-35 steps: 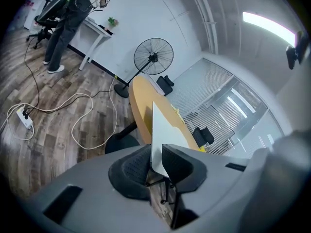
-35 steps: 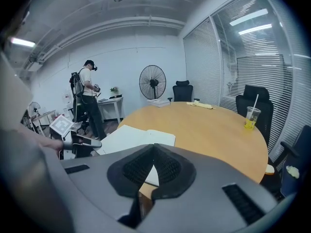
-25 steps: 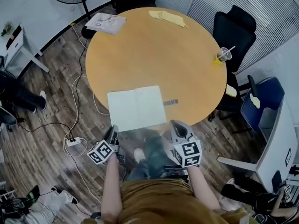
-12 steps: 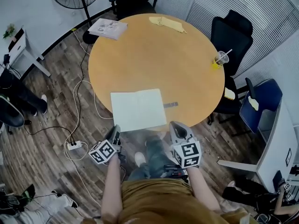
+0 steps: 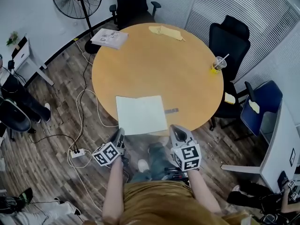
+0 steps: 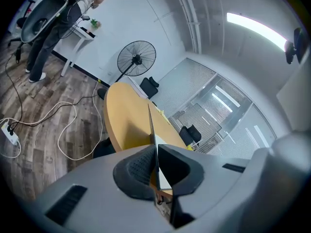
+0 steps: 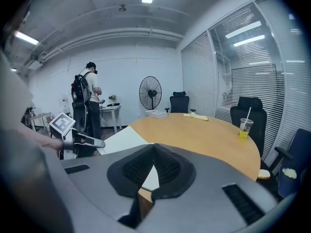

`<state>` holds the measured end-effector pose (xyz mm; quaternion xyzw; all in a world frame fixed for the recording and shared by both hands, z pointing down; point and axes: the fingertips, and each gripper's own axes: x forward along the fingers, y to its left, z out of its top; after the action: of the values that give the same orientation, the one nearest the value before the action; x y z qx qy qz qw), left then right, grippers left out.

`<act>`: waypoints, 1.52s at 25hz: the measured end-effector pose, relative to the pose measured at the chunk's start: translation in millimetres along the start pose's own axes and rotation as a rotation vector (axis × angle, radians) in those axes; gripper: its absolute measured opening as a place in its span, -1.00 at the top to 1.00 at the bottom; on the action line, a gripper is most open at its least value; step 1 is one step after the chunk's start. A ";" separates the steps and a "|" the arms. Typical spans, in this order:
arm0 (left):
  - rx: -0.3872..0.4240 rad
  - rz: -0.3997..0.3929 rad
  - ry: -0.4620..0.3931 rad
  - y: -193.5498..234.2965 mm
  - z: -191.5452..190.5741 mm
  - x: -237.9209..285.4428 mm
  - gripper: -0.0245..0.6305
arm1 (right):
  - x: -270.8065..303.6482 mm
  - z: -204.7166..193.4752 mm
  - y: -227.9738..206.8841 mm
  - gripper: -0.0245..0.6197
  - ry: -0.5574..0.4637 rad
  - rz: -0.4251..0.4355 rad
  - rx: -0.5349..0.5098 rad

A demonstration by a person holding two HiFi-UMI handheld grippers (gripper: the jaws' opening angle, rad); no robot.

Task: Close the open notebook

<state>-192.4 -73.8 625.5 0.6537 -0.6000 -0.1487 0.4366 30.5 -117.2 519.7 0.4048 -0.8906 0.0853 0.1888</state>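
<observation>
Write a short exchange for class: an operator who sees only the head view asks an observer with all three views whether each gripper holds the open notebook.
Operator: Does the left gripper hold the notebook? From above I can't tell.
Observer: The left gripper view shows its fingers closing, with the notebook's thin edge between them.
Operator: And the right gripper?
Observer: The right gripper view shows its fingers together, gripping nothing.
</observation>
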 end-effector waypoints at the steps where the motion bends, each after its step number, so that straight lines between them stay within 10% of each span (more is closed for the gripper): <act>1: 0.002 -0.002 0.001 -1.7 0.9 0.0 0.80 | -0.9 1.1 0.3 0.89 -0.003 -0.002 0.001; 38: 0.371 -0.042 0.098 -59.6 10.4 15.9 0.79 | -12.5 10.4 -9.6 0.89 -0.064 -0.044 0.042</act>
<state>-157.1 -98.4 580.1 0.7418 -0.5813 -0.0124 0.3341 42.5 -118.0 505.1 0.4309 -0.8850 0.0867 0.1537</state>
